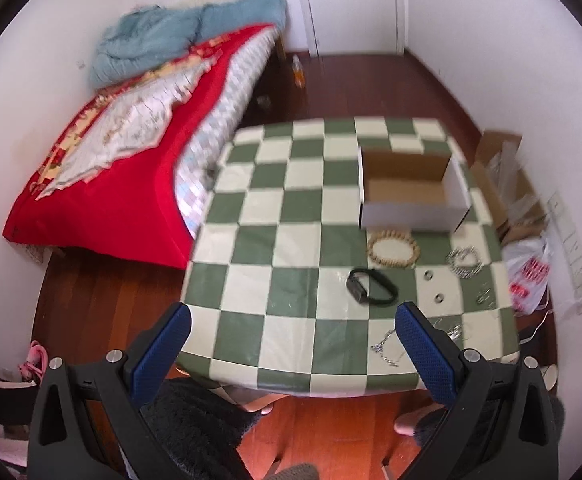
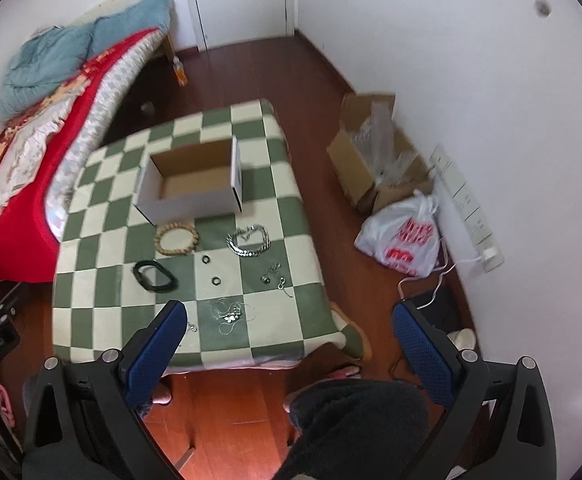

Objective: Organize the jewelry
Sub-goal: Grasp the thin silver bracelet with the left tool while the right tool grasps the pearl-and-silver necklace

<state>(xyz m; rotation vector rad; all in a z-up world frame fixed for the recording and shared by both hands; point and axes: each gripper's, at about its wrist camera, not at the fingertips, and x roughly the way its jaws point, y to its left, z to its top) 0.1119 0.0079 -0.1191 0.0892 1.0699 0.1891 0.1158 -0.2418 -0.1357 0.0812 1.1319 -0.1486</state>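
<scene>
The jewelry lies spread over the near right part of a green-and-cream checkered table [image 1: 275,216], in the middle of both views. A wooden bead bracelet [image 1: 392,249] sits just in front of an open white cardboard box [image 1: 413,190], whose inside is bare brown card. To its right lies a heavy silver chain [image 1: 465,262]; below the beads, toward frame centre, a black band [image 1: 371,291] lies flat. Two small rings [image 1: 428,275] sit between the band and the chain, one nearer than the other. Thin silver necklaces [image 2: 229,314] are tangled close to the table's near edge, with small earring-like pieces [image 2: 273,274] to their right. The left gripper [image 1: 293,320] hangs above the near edge, jaws spread wide and holding nothing. The right gripper [image 2: 291,318] is likewise wide apart and empty, over the table's near right corner. A red-covered bed [image 1: 131,168] fills the upper left, and a plastic bag [image 2: 405,240] rests on the floor at right.
</scene>
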